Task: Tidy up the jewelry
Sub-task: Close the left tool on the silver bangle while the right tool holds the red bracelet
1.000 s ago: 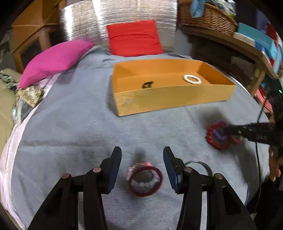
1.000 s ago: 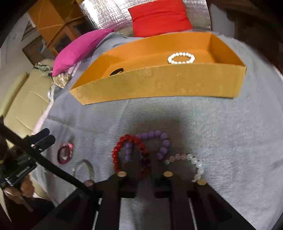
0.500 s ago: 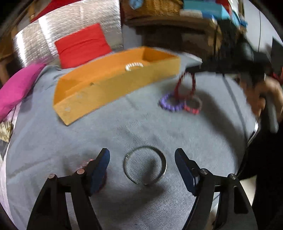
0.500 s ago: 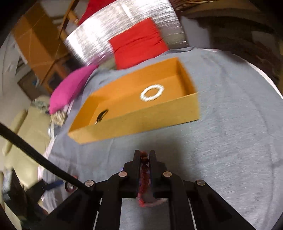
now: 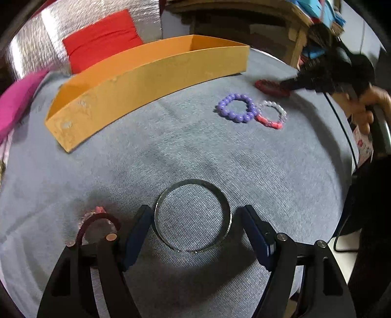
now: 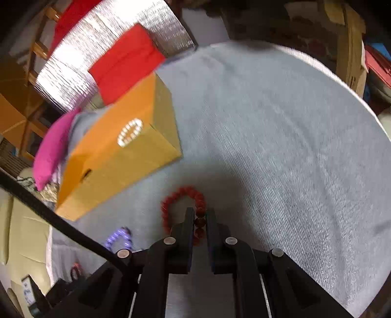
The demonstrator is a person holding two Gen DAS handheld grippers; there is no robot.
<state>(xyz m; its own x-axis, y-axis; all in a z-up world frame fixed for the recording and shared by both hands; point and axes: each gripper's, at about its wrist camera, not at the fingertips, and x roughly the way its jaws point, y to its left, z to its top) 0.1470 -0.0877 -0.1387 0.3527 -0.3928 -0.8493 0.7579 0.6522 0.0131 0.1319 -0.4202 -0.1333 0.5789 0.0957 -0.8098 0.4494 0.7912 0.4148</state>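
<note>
My left gripper (image 5: 193, 220) is open, its fingers on either side of a thin metal bangle (image 5: 220, 198) lying flat on the grey cloth. A dark red bracelet (image 5: 97, 220) lies just left of the left finger. My right gripper (image 6: 200, 216) is shut on a red bead bracelet (image 6: 178, 195), also seen in the left wrist view (image 5: 268, 86), to the right of the orange box (image 5: 146, 80). The orange box (image 6: 117, 159) holds a white bead bracelet (image 6: 130, 132). A purple bead bracelet (image 5: 235, 107) and a pink-and-clear one (image 5: 272, 115) lie on the cloth.
A red cushion (image 5: 102, 39) and a pink cushion (image 5: 17, 100) lie behind the box, with a silver foil panel (image 6: 110, 41) behind them. A wooden shelf (image 5: 281, 19) stands at the back right. The cloth-covered table's edge (image 6: 342, 80) curves on the right.
My left gripper has moved from the dark red bracelet to the metal bangle and closer to it. My right gripper has lifted the red bead bracelet and carried it right of the box.
</note>
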